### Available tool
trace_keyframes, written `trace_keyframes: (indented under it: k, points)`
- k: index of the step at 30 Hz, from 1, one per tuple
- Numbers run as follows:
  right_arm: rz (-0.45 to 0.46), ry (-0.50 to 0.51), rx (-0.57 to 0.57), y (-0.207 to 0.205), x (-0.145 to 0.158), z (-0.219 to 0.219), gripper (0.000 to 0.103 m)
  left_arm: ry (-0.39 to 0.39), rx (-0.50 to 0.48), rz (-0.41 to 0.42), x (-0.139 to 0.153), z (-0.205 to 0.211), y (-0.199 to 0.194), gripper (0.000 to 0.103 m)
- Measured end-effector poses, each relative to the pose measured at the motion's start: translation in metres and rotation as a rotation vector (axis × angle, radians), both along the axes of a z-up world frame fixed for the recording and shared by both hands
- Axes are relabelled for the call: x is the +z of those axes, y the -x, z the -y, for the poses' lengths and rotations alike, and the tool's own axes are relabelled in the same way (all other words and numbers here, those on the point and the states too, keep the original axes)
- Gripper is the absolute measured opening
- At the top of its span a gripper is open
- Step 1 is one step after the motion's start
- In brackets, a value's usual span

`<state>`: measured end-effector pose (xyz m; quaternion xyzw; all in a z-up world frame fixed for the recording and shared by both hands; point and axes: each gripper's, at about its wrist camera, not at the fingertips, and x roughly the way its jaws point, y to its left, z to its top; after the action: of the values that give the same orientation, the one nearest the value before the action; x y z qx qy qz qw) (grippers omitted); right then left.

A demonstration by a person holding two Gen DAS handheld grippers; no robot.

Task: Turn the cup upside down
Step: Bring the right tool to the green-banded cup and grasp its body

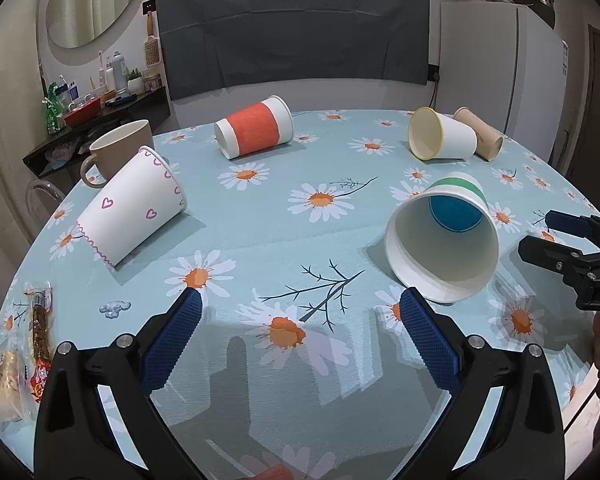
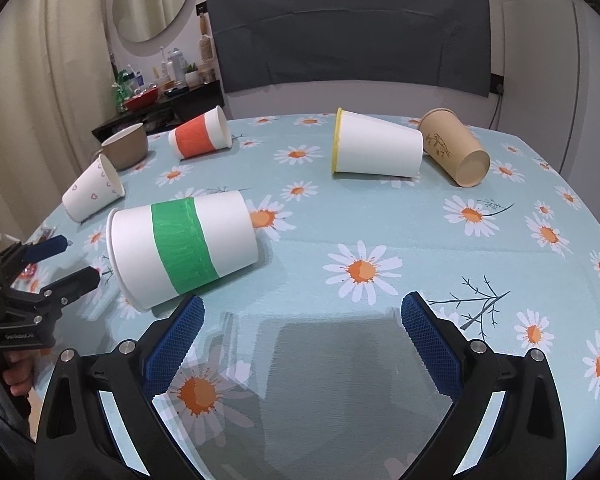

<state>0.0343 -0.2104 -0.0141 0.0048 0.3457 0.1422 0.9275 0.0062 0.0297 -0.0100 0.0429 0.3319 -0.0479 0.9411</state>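
Both grippers, left (image 1: 300,304) and right (image 2: 302,308), are spread wide and hold nothing. Nearest, the green cup (image 2: 182,250) lies on its side on the table (image 2: 380,224) (probably the target). Approach stage: next, close on its wall, lift, then set it rim-down.

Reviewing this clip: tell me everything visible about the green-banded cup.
The green-banded cup is a white paper cup with a broad green band painted round its middle and a blue inside bottom. It lies on its side on the daisy tablecloth, mouth toward the left tongs, base pointing away. Nothing grips it; both tongs are open, and no other cup touches it.
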Motion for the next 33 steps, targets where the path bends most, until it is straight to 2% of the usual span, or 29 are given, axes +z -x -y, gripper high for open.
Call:
trace_keyframes:
  k: [4, 8, 13, 17, 20, 25, 30, 33]
  points:
    - [0.005, 0.014, -0.002, -0.001, 0.010, -0.002, 0.095, -0.004, -0.004, 0.009, 0.001, 0.001, 0.002, 0.097]
    - [0.014, 0.038, -0.012, -0.002, 0.022, -0.004, 0.095, 0.024, -0.009, 0.000, 0.001, -0.003, 0.000, 0.097]
    - [-0.070, -0.010, -0.014, -0.014, 0.035, -0.004, 0.095, 0.033, -0.020, 0.000, 0.000, -0.003, 0.001, 0.097]
    - [-0.204, -0.120, -0.019, -0.030, 0.042, -0.004, 0.095, 0.017, -0.028, 0.011, 0.000, 0.000, 0.002, 0.097]
    - [-0.349, -0.249, -0.032, -0.047, 0.041, -0.001, 0.095, 0.006, -0.034, 0.025, 0.001, 0.002, 0.005, 0.097]
    - [-0.633, -0.510, -0.054, -0.075, 0.017, 0.000, 0.095, -0.005, -0.057, 0.040, 0.002, 0.004, 0.008, 0.097]
    - [-0.817, -0.678, -0.055, -0.088, -0.010, -0.008, 0.095, 0.007, -0.077, 0.040, 0.002, 0.003, 0.009, 0.097]
    - [-0.900, -0.735, -0.094, -0.092, -0.025, -0.012, 0.095, 0.022, -0.089, 0.033, 0.002, 0.002, 0.008, 0.097]
